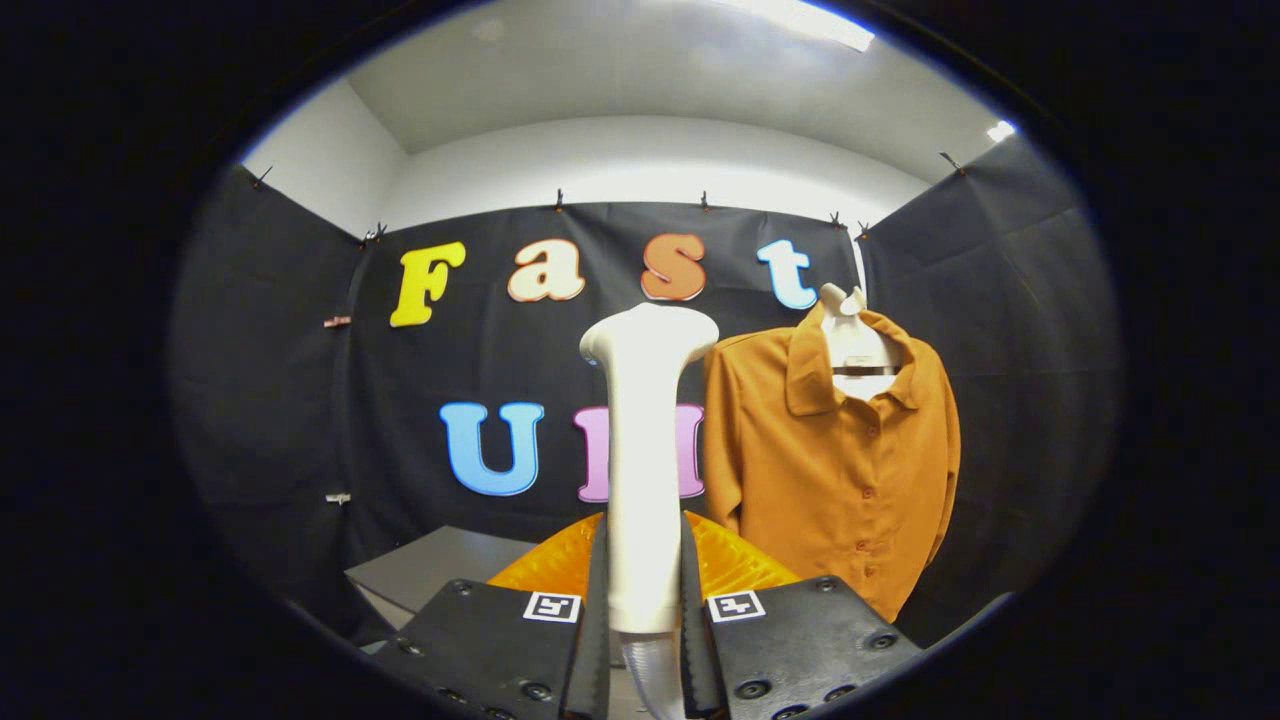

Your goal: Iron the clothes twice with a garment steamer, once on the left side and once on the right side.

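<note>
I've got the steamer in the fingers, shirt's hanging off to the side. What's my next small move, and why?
Probably swing the steamer toward the orange shirt. The gripper has both fingers pressed on the steamer's white handle, so the grip looks settled, but its head points at the booth wall, beside the shirt and apart from the fabric. Bring the head up to one side of the shirt front first.

Light comes from a ceiling lamp [800, 18] overhead, blown out to a white streak, with a smaller glare spot [1000, 130] off to one side. The pale ceiling and upper walls glow evenly, while the black cloth wall [270, 400] soaks up light and reads dim. The white garment steamer [645, 450], clamped between both fingers of the gripper [645, 610], is brightly lit and nearly overexposed at its head. The orange shirt [830, 460] shows soft folds and mild shadow. Fisheye distortion bends straight lines toward the rim, where detail softens slightly.
</note>
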{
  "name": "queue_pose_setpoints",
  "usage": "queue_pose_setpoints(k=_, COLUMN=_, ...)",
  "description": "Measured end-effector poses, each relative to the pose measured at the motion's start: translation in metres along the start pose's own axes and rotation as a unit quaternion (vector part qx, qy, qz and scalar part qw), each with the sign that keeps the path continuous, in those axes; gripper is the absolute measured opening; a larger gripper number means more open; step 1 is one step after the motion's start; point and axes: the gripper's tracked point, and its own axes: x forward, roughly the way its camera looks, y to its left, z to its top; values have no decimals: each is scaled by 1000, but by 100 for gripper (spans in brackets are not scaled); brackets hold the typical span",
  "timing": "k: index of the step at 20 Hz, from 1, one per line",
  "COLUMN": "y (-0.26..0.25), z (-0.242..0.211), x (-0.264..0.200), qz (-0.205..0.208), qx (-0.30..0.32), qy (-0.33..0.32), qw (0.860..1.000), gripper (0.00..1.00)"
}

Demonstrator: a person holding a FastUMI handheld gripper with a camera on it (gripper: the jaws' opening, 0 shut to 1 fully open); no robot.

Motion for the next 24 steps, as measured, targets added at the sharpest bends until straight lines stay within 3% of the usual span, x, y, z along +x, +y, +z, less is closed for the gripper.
queue_pose_setpoints(k=9, y=-115, z=-33, x=33, qz=-31, qx=-5, qy=-27, qw=999, gripper=32)
queue_pose_setpoints(k=16, y=-140, z=-81, x=68, qz=-38, qx=-8, qy=2, qw=999, gripper=32)
queue_pose_setpoints(k=24, y=-148, z=-137, x=55, qz=-44, qx=6, qy=48, qw=998, gripper=32)
